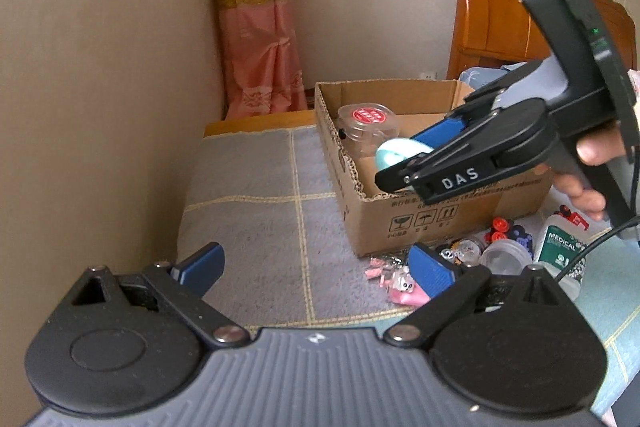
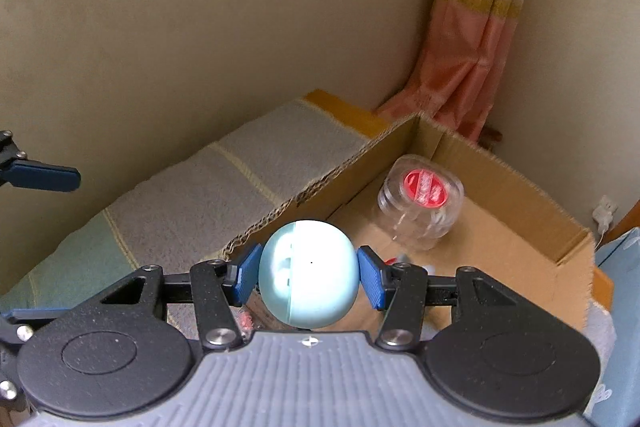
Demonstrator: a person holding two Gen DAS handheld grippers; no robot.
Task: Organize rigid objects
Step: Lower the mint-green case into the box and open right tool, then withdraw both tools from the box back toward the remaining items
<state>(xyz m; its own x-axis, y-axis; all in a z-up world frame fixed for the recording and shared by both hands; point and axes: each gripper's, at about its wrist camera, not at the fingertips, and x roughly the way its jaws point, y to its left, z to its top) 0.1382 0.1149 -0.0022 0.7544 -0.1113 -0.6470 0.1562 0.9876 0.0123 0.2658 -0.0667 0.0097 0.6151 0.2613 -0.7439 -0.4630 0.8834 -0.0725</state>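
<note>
While right tongs (image 2: 308, 277) pinch it, pale-blue case (image 2: 308, 273) stands upright.

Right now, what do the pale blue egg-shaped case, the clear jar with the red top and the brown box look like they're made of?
Pale blue egg-shaped case: probably smooth moulded plastic, with a satin sheen and a seam.
Clear jar with the red top: likely glossy transparent plastic, see-through and ribbed.
Brown box: corrugated cardboard, matte, with fluting along its cut rim.

You're in a home bedroom: carved wooden headboard (image 1: 520, 7), checked bedspread (image 1: 260, 207), pink curtain (image 1: 256, 27) in the corner.
</note>
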